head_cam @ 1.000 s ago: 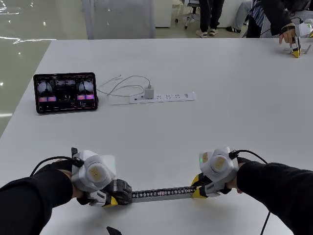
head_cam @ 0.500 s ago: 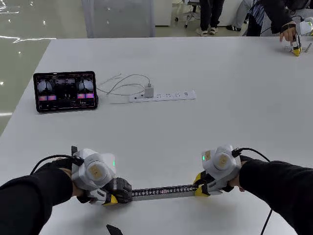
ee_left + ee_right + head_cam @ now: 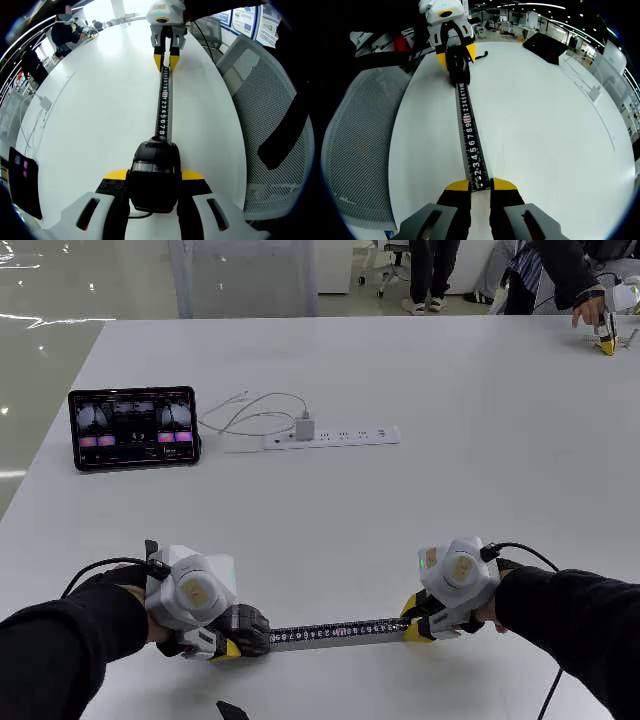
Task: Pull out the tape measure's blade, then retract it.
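Head view showed the tape measure case [image 3: 250,626] by the near edge of the white table [image 3: 400,500], squeezed in the left gripper [image 3: 238,642]. The right gripper [image 3: 412,630] pinched the tip of the blade [image 3: 335,633]. Pulling out looked underway; next, ease the blade back in slowly.

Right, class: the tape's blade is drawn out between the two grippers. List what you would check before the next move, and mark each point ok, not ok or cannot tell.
1. Left gripper shut on the tape measure case: ok.
2. Right gripper shut on the end of the blade: ok.
3. Blade runs straight between the grippers, numbers up, no kink: ok.
4. Nothing on the table touches the blade; the tablet and power strip lie well away: ok.
5. Whether the blade is locked: cannot tell.
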A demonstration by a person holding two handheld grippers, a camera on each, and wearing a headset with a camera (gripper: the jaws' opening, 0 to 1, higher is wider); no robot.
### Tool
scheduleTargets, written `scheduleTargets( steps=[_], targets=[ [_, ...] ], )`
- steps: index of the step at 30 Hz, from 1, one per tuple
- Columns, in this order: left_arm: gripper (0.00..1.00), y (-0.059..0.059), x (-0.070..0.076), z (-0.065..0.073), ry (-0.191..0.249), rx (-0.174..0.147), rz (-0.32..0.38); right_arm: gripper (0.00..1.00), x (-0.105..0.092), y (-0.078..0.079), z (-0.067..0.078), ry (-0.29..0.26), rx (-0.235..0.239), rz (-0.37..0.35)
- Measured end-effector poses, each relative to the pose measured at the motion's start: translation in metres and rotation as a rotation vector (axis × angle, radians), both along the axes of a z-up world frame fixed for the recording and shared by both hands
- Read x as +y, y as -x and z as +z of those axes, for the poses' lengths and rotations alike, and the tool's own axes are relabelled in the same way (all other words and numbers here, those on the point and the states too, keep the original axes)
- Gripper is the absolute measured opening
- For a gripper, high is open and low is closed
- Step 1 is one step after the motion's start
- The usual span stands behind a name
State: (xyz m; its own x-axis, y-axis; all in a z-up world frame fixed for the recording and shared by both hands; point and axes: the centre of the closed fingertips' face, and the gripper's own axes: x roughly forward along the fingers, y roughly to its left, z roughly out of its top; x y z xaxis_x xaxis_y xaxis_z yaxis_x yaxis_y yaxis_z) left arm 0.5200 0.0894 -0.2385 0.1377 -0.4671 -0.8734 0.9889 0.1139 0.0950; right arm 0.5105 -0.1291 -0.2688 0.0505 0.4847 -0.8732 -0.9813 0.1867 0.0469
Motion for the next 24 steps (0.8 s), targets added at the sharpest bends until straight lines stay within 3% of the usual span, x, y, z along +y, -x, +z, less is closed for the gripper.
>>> scheduleTargets(
  steps=[24],
  targets=[
    [0.30, 0.0005, -0.0006, -0.0001, -0.004, 0.000, 0.001, 0.09, -0.0100, -0.0005, 0.0004, 0.003, 0.004, -0.013]
  ],
)
